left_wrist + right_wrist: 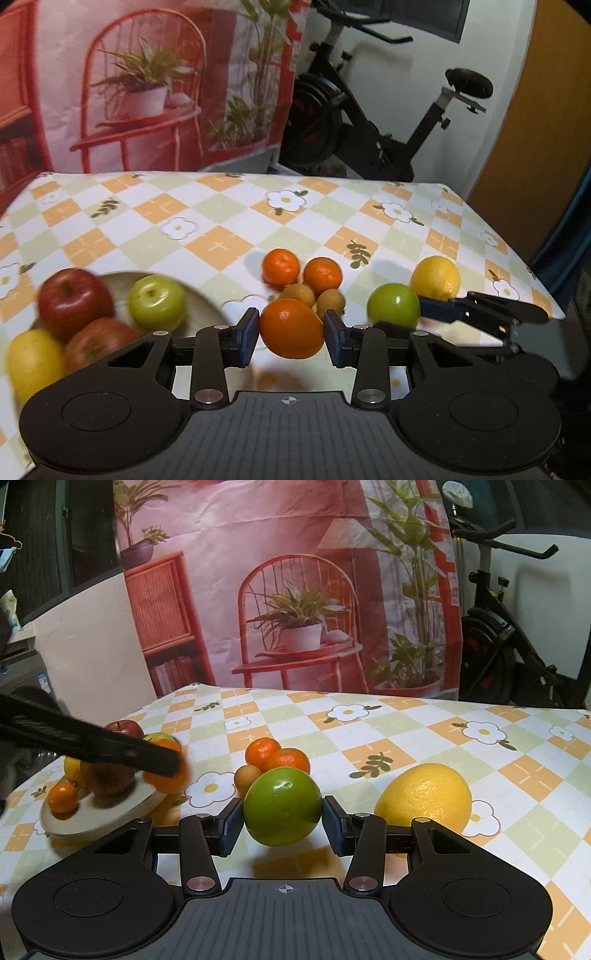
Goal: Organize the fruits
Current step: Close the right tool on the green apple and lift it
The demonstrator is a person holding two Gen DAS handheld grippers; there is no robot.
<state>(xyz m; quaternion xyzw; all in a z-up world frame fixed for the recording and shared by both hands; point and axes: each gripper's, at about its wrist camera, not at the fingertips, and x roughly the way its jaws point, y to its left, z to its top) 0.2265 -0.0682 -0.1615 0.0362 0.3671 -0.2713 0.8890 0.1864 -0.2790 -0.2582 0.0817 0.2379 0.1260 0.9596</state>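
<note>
Left gripper (291, 338) jaws clamped on a round orange (291, 328), lifted beside the beige plate (207, 306); right gripper (282, 825) jaws squeezing a green apple (282, 806) above the desk (406, 731). Best lowered gently onto bare plate.

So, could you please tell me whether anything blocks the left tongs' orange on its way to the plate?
Nothing visible does. The round orange hangs in the left tongs beside the beige plate, whose near edge is bare tablecloth side, though fruit already crowds it.
</note>
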